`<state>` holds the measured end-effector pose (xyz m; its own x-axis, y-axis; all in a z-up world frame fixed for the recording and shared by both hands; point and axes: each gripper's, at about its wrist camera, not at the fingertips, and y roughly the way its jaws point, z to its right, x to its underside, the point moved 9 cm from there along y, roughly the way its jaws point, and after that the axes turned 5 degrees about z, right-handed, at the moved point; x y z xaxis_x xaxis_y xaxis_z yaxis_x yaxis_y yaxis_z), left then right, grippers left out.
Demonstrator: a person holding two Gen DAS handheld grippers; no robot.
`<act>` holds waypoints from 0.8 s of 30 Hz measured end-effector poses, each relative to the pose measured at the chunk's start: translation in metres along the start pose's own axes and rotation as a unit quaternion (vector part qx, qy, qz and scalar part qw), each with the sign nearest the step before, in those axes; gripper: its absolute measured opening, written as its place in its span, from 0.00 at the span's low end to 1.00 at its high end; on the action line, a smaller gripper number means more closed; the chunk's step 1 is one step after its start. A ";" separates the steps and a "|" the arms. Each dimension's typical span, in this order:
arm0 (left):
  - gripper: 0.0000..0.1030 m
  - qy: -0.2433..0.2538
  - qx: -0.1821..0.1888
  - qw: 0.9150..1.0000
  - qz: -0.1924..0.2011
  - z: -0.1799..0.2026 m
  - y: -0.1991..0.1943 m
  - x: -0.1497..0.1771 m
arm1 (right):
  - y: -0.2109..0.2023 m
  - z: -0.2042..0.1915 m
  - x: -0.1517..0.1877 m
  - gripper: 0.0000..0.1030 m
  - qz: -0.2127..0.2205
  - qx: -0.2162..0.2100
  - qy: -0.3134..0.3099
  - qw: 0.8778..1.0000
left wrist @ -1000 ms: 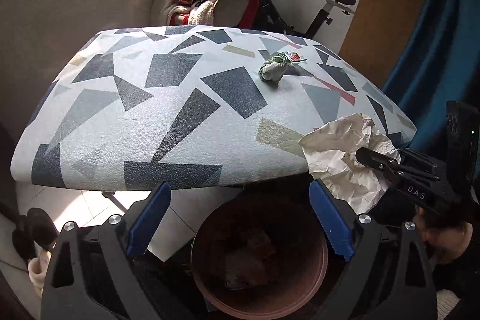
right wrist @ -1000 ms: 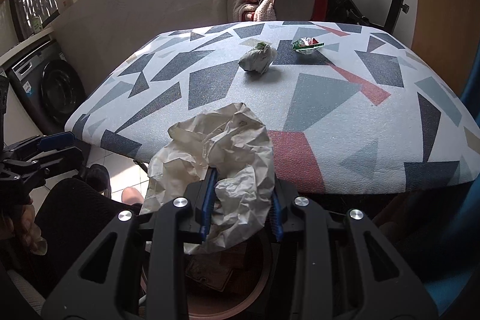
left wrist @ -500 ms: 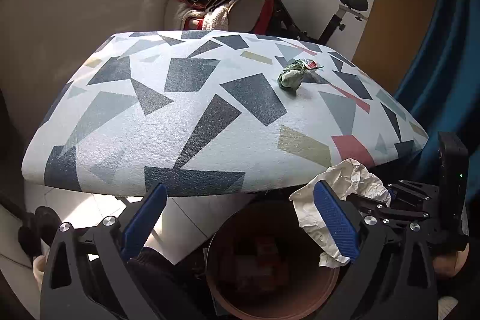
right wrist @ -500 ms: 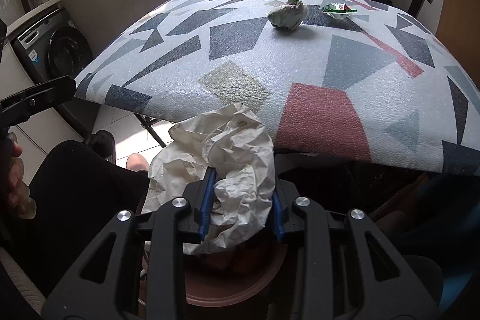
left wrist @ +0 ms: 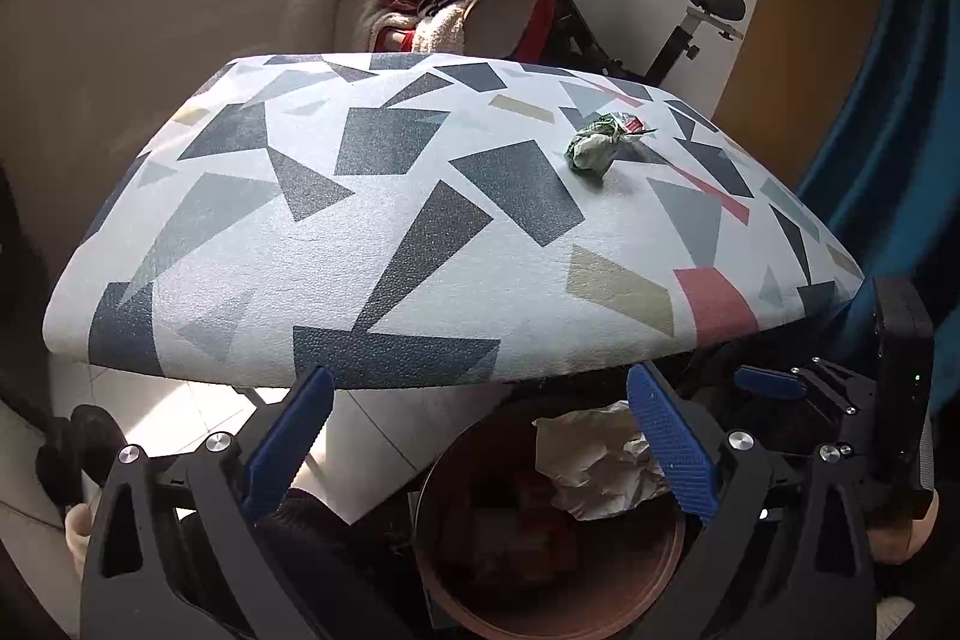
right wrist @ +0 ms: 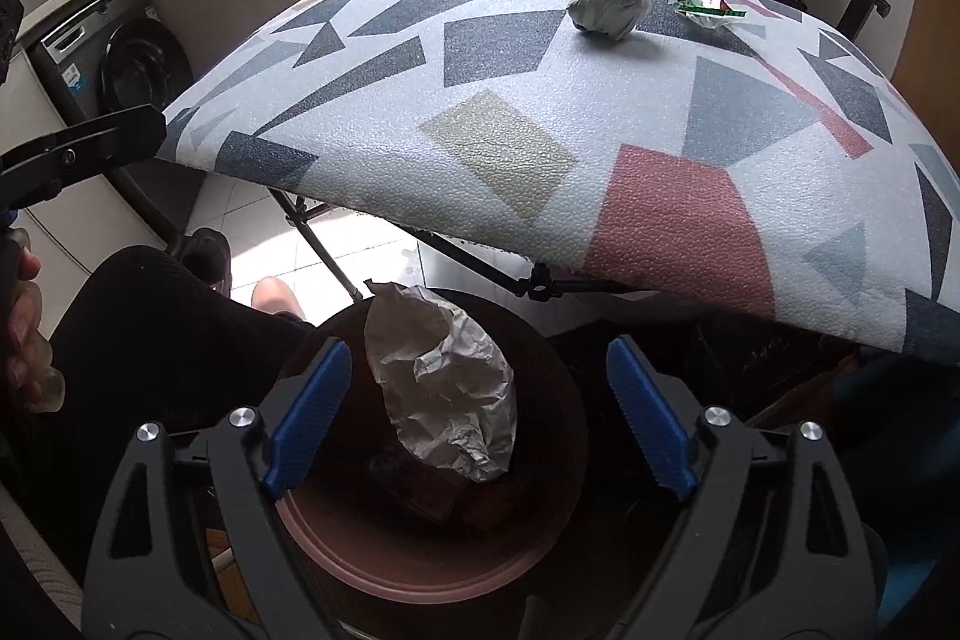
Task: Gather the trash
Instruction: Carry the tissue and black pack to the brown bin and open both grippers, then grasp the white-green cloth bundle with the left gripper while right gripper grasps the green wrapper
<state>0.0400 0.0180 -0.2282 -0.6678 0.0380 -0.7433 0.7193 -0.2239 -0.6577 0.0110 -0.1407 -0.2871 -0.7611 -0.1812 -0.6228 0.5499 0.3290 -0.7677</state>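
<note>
Pebbled foam covers the table (right wrist: 516, 148), printed with grey, tan and red shards. Nearest, below its edge, a round brown plastic bin (right wrist: 420, 568) holds the crumpled white paper sheet (right wrist: 444, 388). Above it the right gripper (right wrist: 480, 418) tilts downward, its jaws opening and clear of the paper. Beside it, the left gripper (left wrist: 480, 448) gapes wide, empty. Farther off, a crumpled greenish wad (right wrist: 609, 9) and a small green-and-red wrapper (right wrist: 708, 7) lie on the tabletop.

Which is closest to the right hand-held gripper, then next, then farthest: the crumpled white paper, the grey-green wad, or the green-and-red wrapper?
1. Crumpled white paper, in the bin, between its jaws.
2. Grey-green crumpled wad, far across the table.
3. Green-and-red wrapper, beyond, to the right.
</note>
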 end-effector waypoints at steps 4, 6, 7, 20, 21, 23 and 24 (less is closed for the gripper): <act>0.93 0.000 -0.001 1.000 0.000 -0.001 0.001 0.000 | 0.002 -0.001 0.001 0.93 -0.006 0.002 -0.003 1.000; 0.93 0.002 -0.002 1.000 0.002 -0.002 0.002 -0.001 | 0.004 0.000 0.001 0.93 -0.008 0.004 -0.002 1.000; 0.93 0.002 -0.003 1.000 0.002 -0.002 0.003 -0.001 | 0.004 0.001 0.001 0.94 -0.009 0.004 0.000 1.000; 0.93 -0.004 -0.001 1.000 0.018 -0.005 0.008 -0.024 | -0.005 0.036 -0.023 0.94 0.020 0.028 0.044 0.998; 0.93 -0.003 -0.002 1.000 0.020 -0.006 0.008 -0.026 | -0.006 0.040 -0.026 0.94 0.024 0.032 0.046 0.998; 0.93 0.000 -0.004 1.000 0.022 -0.006 0.010 -0.031 | -0.006 0.047 -0.032 0.94 0.028 0.038 0.049 0.998; 0.93 0.003 -0.005 1.000 0.023 -0.006 0.011 -0.033 | -0.007 0.051 -0.035 0.94 0.030 0.041 0.050 0.997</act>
<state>0.0709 0.0206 -0.2115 -0.6324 0.0330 -0.7739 0.7515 -0.2164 -0.6233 0.0512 -0.1838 -0.2676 -0.7548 -0.0688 -0.6524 0.6180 0.2589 -0.7423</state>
